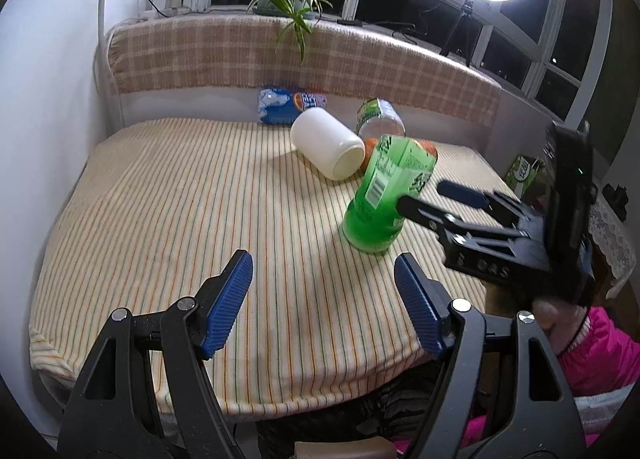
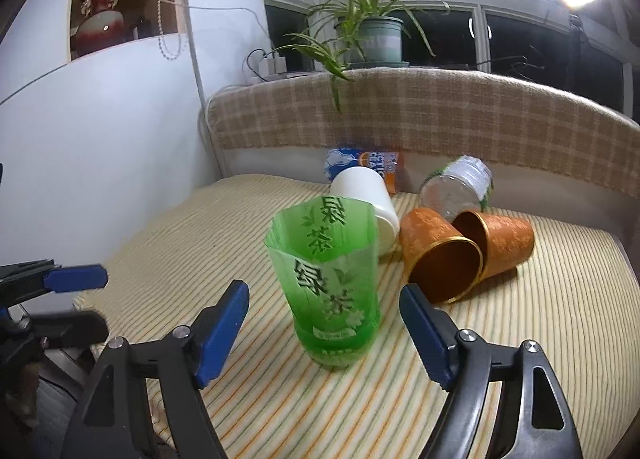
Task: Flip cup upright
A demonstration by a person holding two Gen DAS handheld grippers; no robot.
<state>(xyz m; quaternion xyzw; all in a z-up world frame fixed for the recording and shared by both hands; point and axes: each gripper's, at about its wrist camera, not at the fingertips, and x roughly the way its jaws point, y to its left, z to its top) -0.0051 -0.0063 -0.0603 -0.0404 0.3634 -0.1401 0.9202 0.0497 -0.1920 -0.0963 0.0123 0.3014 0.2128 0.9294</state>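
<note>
The striped table cover [image 2: 248, 399] takes up most of both views, with a plaid-draped backrest [image 2: 440, 115] behind it and a potted spider plant [image 2: 372, 35] on the sill above. Standing near the front middle of the cloth is the green cup [image 2: 332, 291], cut from a tea bottle, open end up and base down on the cloth (it looks slightly tilted in the left wrist view, though the fisheye may account for that). Behind it lie several things on their sides: a white cup [image 2: 370, 195], two orange cups [image 2: 444, 259] nested mouth to mouth, a clear bottle [image 2: 460, 183] and a blue packet [image 2: 360, 163] against the backrest.

The right gripper [image 2: 324, 323] has its jaws spread wide either side of the green cup, neither pad touching it. The left gripper [image 1: 324, 299] is likewise released, holding nothing, well back near the table's front edge.

By my reading, the green cup has been set upright and let go, so that flip is at its release stage. If more cups are to be righted, the white cup is the nearest candidate: the next move would call for drawing the right gripper back clear of the green cup without nudging it, then approaching the white cup across its barrel and rotating it onto its base
</note>
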